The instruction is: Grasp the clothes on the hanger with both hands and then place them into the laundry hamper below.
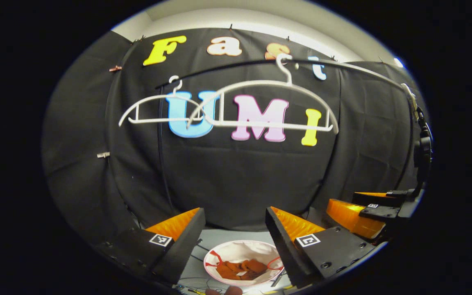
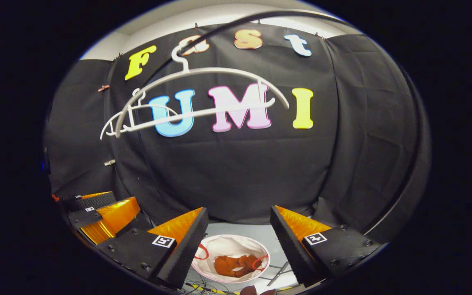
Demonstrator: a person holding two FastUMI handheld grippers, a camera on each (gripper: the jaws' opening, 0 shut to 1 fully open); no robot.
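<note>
left claw [image 1: 234,229] wide, empty | right claw [image 2: 239,229] wide, empty | rust-brown clothes [image 1: 242,268] bunched in white laundry hamper [image 1: 219,254] on floor below, no clear long axis | two white hangers [image 1: 260,104] bare on rail [image 1: 228,67]

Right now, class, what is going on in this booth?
A person holds a claw in each hand. The left claw and the right claw are both open and hold nothing, poised above the white laundry hamper. A rust-brown garment already lies inside the hamper. Two white hangers hang bare on the black rail, so the clothes appear to be already dropped in.
</note>
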